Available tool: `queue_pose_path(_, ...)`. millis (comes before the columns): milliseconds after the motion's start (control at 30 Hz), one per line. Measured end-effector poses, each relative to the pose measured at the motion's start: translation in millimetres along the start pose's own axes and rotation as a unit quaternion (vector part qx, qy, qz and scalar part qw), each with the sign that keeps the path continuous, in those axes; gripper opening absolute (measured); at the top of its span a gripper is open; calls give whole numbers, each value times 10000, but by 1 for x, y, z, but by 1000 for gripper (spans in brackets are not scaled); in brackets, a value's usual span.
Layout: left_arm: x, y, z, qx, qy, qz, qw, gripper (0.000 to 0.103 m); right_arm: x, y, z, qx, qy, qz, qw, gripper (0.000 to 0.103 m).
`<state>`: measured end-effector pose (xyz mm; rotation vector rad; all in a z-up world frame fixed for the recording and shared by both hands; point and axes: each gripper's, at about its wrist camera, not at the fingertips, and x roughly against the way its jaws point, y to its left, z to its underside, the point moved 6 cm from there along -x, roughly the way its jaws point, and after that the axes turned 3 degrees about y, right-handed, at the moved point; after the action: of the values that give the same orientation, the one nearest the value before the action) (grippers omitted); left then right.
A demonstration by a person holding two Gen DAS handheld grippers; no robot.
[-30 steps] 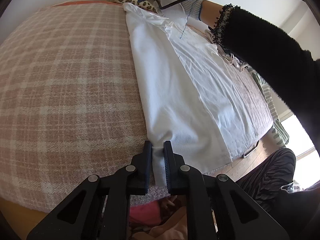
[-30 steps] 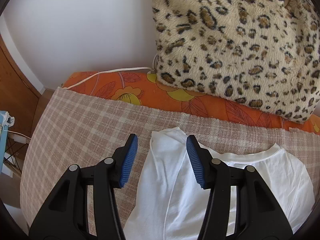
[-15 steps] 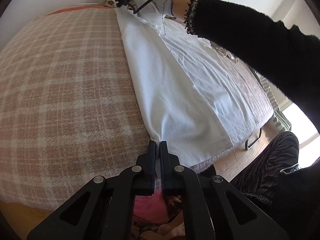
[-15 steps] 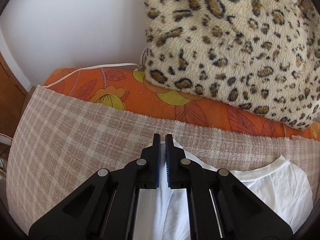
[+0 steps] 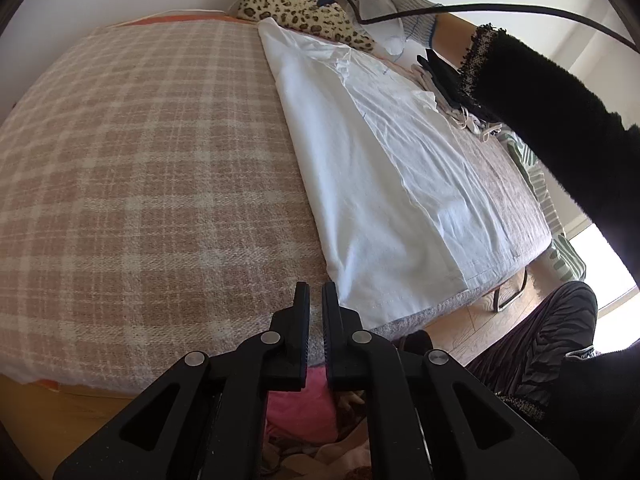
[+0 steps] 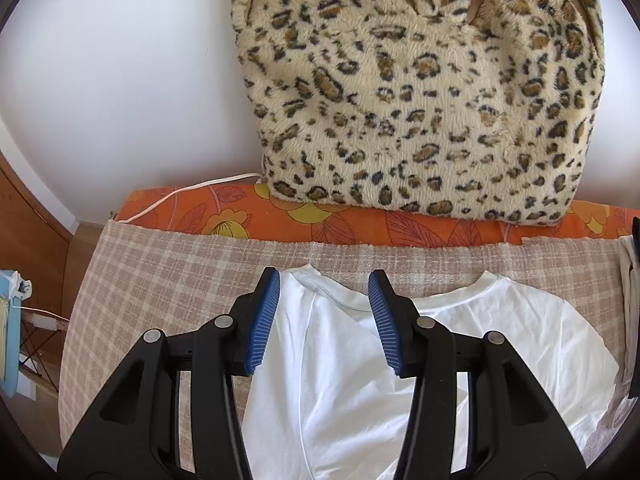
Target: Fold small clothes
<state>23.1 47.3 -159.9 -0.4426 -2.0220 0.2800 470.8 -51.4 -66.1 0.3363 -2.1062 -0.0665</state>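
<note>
The white cotton T-shirt (image 5: 372,168) runs lengthwise from the left tongs (image 5: 316,296) – nearly together, opening, nothing between – to the right tongs (image 6: 324,316), opening over its collar, unclamped

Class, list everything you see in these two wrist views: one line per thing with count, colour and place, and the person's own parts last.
T-shirt: one, white, partly folded lengthwise on the blanket.
Checked blanket: one, pink and cream, covering the bed.
Floral sheet: one, orange, at the bed's head.
Leopard cushion: one, tan with dark spots, against the wall.
White cable: one, along the sheet's edge.
Pink cloth: one, below the near bed edge.
Left gripper: one, black, jaws nearly together, opening, nothing between them.
Right gripper: one, black with blue pads, opening above the collar.
Gloved hand: one, white glove, black sleeve.
</note>
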Motion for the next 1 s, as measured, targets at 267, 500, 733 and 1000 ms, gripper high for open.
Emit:
queue_pose_path(267,12,-27,-25,-655,-545,-248,9961,12,99,-35,35,56,-278,-245,9993,52)
queue_pose_path(500,8,-56,-38,-893,-768,-77,9930,12,165,-70,73,9,-381,-235,9990,52)
queue_pose_path(733,-2,-93,-40,-1288,-698,45,9892,34,227,-108,116,-128,-540,-145,9984,53)
queue_pose_path(1000,-20,-146,-39,-1956,-719,185,9779,39,270,-151,183,-492,-690,-192,9962,59)
